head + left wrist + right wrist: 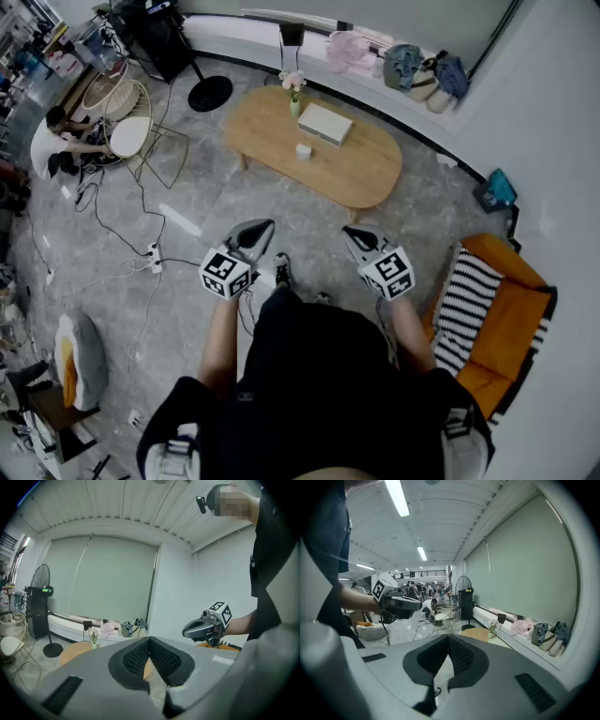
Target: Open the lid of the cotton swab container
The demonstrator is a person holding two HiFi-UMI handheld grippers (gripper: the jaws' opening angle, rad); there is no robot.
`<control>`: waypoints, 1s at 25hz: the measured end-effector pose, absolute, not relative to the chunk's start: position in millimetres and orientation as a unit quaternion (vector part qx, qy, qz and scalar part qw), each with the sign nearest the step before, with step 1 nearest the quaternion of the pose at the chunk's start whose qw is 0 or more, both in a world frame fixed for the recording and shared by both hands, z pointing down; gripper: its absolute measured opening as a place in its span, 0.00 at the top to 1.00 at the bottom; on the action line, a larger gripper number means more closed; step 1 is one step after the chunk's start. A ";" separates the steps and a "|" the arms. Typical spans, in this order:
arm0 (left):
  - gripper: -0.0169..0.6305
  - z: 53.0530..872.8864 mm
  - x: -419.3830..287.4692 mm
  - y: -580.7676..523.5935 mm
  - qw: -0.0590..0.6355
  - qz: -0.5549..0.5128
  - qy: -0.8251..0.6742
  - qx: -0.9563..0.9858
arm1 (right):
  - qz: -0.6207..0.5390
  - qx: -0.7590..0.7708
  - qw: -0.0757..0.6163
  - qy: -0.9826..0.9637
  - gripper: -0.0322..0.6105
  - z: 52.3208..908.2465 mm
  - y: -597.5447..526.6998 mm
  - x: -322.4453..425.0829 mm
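A small white container (303, 150) stands on the oval wooden table (356, 173), next to a flat white box (324, 123) and a vase of flowers (293, 101). I stand on the grey floor, well short of the table. My left gripper (261, 228) and right gripper (352, 233) are held side by side at waist height, both pointing toward the table, shut and empty. In the left gripper view the jaws (150, 641) meet with nothing between them; the right gripper view shows its jaws (449, 639) closed the same way. The container is too small to make out in both gripper views.
An orange sofa (506, 319) with a striped cushion (466, 295) is close on my right. A standing fan (208, 92), wire chairs (127, 131) and floor cables (122, 225) lie to the left. Bags sit on the window ledge (412, 66) behind the table.
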State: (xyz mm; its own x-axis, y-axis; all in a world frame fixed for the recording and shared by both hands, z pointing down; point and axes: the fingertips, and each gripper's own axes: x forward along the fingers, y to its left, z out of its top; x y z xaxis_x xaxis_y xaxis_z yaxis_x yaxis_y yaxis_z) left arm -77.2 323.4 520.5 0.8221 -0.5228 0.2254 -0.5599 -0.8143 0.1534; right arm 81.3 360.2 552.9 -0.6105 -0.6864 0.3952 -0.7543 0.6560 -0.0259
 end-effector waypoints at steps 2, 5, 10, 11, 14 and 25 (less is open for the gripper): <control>0.97 521.3 -75.3 318.5 0.107 0.087 -0.284 0.949 | 0.088 0.404 0.175 -0.894 0.96 552.7 354.4 82.1; 0.97 521.1 -74.0 309.2 0.108 0.088 -0.283 0.949 | 0.092 0.400 0.179 -0.894 0.96 554.3 349.4 81.9; 0.97 517.4 -76.5 289.5 0.109 0.089 -0.278 0.950 | 0.111 0.402 0.191 -0.889 0.96 558.3 341.7 78.6; 0.97 517.5 -77.4 285.0 0.109 0.089 -0.276 0.951 | 0.113 0.408 0.190 -0.886 0.96 558.7 337.4 78.4; 0.97 519.9 -80.1 270.4 0.111 0.093 -0.270 0.952 | 0.102 0.416 0.186 -0.884 0.96 556.6 321.0 76.9; 0.97 523.1 -90.1 208.5 0.121 0.093 -0.251 0.956 | 0.118 0.410 0.194 -0.883 0.96 559.4 271.1 60.4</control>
